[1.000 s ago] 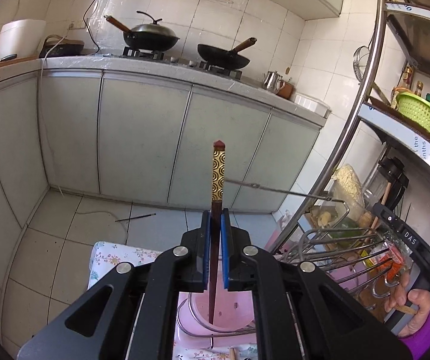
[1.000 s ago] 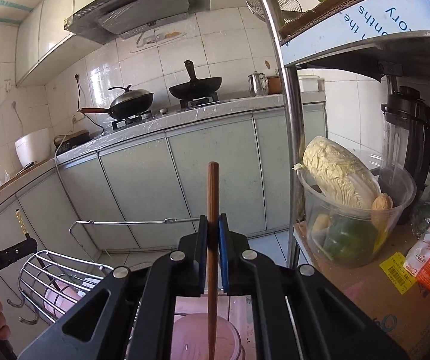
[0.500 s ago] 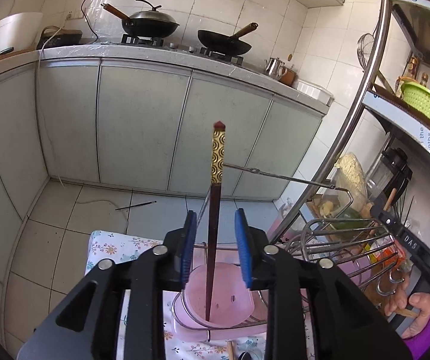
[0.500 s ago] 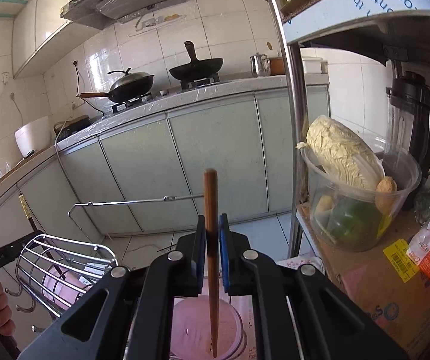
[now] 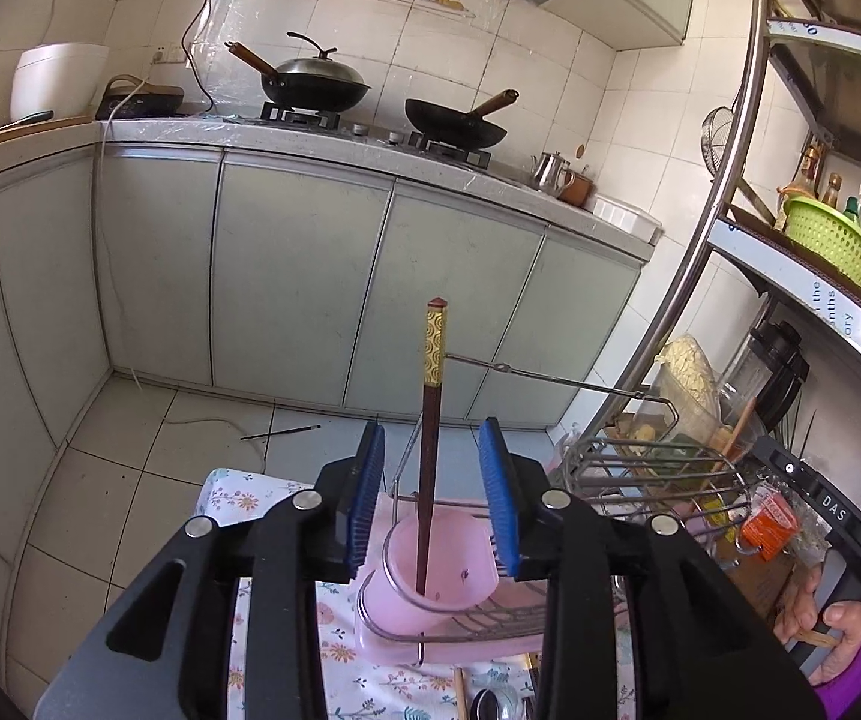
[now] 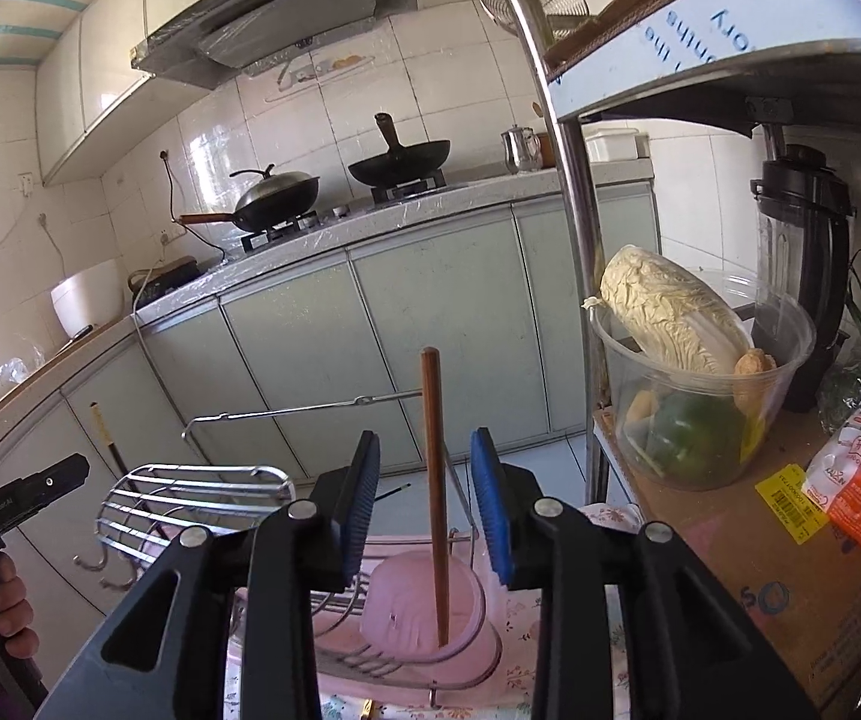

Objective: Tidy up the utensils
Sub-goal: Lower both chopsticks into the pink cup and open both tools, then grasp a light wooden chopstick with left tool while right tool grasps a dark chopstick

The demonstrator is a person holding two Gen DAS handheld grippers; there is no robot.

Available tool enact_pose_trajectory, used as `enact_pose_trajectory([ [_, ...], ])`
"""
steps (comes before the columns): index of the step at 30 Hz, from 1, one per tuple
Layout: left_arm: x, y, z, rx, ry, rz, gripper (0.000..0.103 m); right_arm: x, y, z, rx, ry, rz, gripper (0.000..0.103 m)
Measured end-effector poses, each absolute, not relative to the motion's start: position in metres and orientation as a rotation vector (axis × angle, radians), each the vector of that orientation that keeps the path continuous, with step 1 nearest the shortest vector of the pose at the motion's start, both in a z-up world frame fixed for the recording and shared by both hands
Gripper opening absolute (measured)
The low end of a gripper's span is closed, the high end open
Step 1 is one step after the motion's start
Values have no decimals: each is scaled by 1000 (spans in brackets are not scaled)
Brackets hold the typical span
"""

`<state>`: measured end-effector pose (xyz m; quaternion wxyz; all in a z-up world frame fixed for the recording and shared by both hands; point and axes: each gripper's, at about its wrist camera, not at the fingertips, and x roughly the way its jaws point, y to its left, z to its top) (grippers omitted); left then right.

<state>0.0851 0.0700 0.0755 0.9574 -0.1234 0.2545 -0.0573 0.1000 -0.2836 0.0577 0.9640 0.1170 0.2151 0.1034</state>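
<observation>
In the left wrist view a dark chopstick with a gold patterned top [image 5: 430, 450] stands in a pink cup [image 5: 454, 582] held by a wire rack [image 5: 640, 468]. My left gripper [image 5: 432, 429] has its jaws opening, and the chopstick stands free between the blue pads [image 5: 370, 492]. In the right wrist view a plain brown chopstick [image 6: 433, 450] leans in another pink cup [image 6: 406, 612]. My right gripper [image 6: 424, 435] is opening too, with its pads [image 6: 487, 480] clear of the stick. Each view shows the other gripper in a hand at its edge: the right gripper [image 5: 820, 498] and the left gripper [image 6: 22, 498].
The rack stands on a floral cloth [image 5: 238, 498], with spoons [image 5: 490, 702] at the near edge. To the right, a metal shelf [image 6: 574, 240] holds a clear tub of cabbage [image 6: 670, 324], a blender [image 6: 808, 276] and packets. Cabinets and a stove with woks [image 5: 316, 84] lie beyond.
Both grippers went from shut on their chopsticks to open. Each chopstick dropped into its pink cup and now stands free, and both grippers have drawn back a little.
</observation>
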Motion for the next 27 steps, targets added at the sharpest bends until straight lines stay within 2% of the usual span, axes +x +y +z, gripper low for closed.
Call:
enact_pose_trajectory([
  [9, 37, 59, 56, -248, 575, -163, 33, 53, -271, 28, 202, 504, 253, 31],
  [16, 27, 40, 9, -215, 717, -215, 33, 42, -267, -28, 219, 683, 233, 31],
  [20, 40, 32, -30, -262, 871, -237, 32, 41, -268, -57, 237, 786, 249, 31],
  [22, 49, 27, -47, -270, 939, -230, 25, 43, -269, -71, 268, 849, 277, 31],
  [27, 74, 15, -88, -312, 1096, -222, 19, 52, -279, -98, 403, 978, 341, 26],
])
